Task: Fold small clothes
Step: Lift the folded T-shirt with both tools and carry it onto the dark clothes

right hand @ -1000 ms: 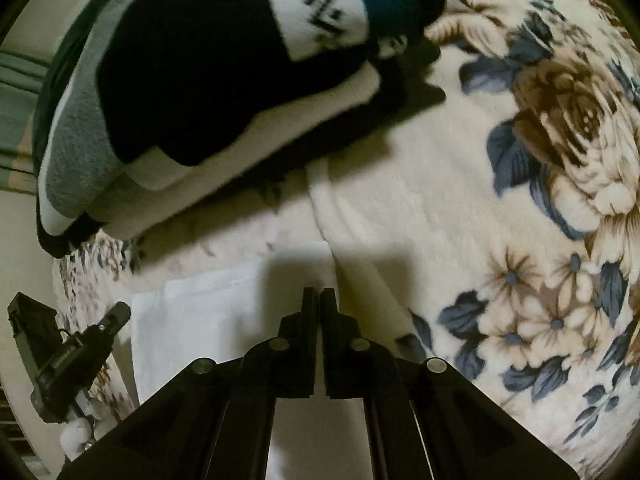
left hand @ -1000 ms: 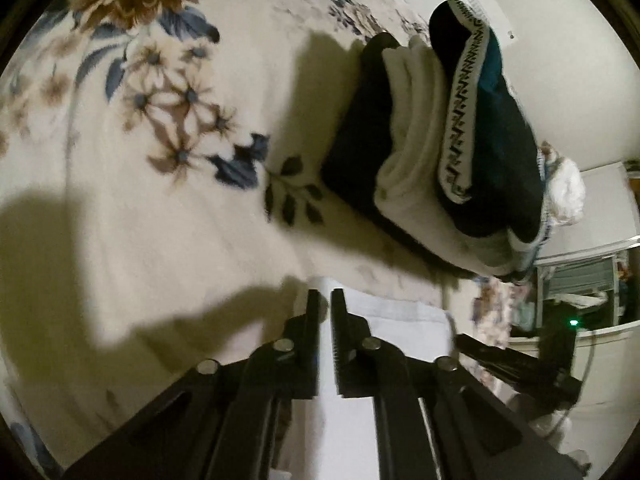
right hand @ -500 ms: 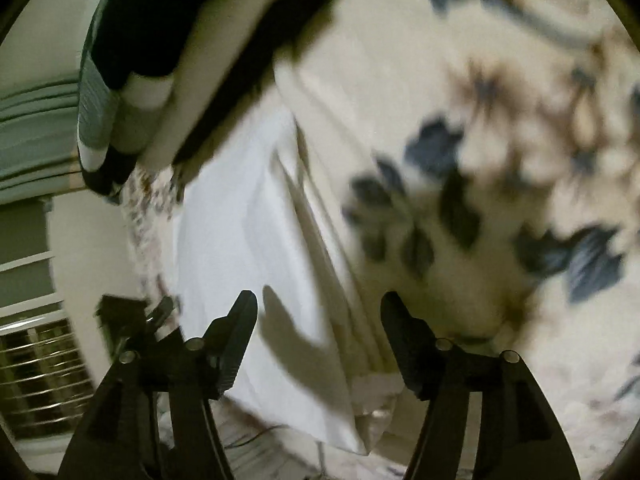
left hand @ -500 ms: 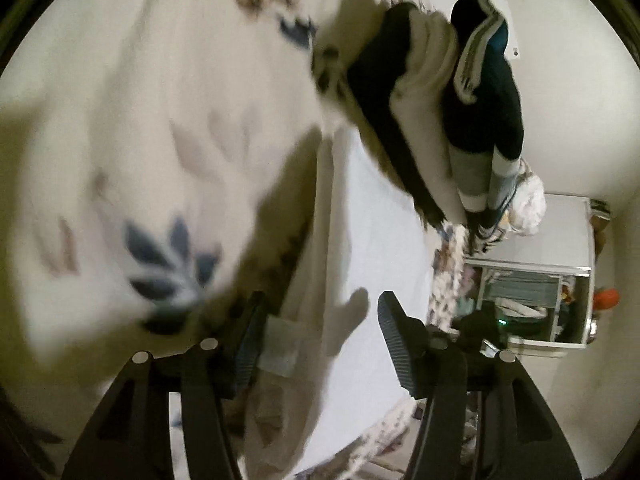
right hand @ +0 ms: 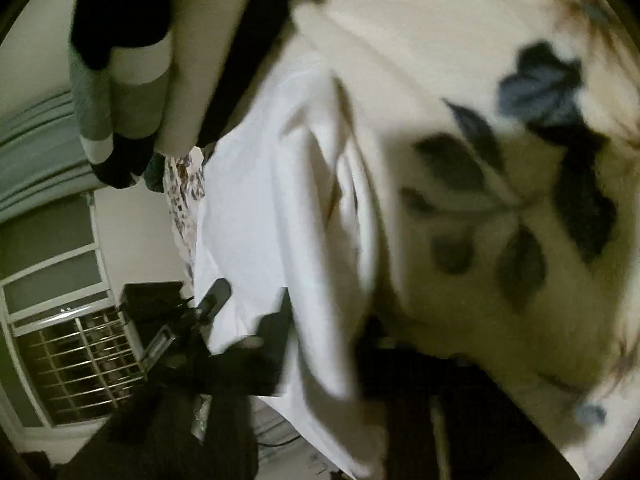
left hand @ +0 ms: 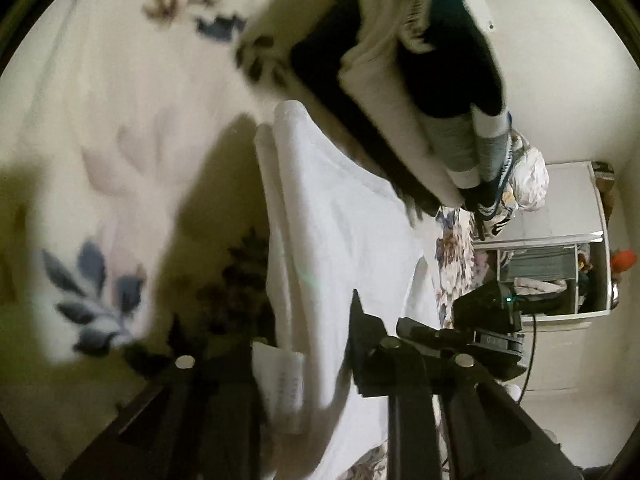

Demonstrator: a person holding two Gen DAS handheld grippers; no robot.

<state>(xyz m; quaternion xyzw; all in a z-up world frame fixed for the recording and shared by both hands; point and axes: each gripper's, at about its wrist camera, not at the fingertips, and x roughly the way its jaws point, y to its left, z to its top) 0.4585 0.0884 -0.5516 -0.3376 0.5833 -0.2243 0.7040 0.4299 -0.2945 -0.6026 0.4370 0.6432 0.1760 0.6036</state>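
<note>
A white garment (left hand: 340,232) lies folded lengthwise on the floral blanket (left hand: 120,100); it also shows in the right wrist view (right hand: 272,208). My left gripper (left hand: 304,344) is open, its jaws either side of the garment's near end, where a white label (left hand: 280,384) shows. My right gripper (right hand: 320,344) is open with the garment's other end lying between its jaws; this view is blurred. A stack of folded clothes (left hand: 420,92), dark, cream and striped, sits just beyond the garment, and shows in the right wrist view (right hand: 152,52).
The floral blanket (right hand: 500,160) covers the bed. Past the bed edge stand a white cabinet (left hand: 560,248) and a black device with a green light (left hand: 488,308). A window with bars (right hand: 72,360) and dark equipment (right hand: 160,320) show beside the bed.
Both grippers went from shut on the white garment to open, and both views swung along the garment. The garment now lies stretched out between the open jaws.
</note>
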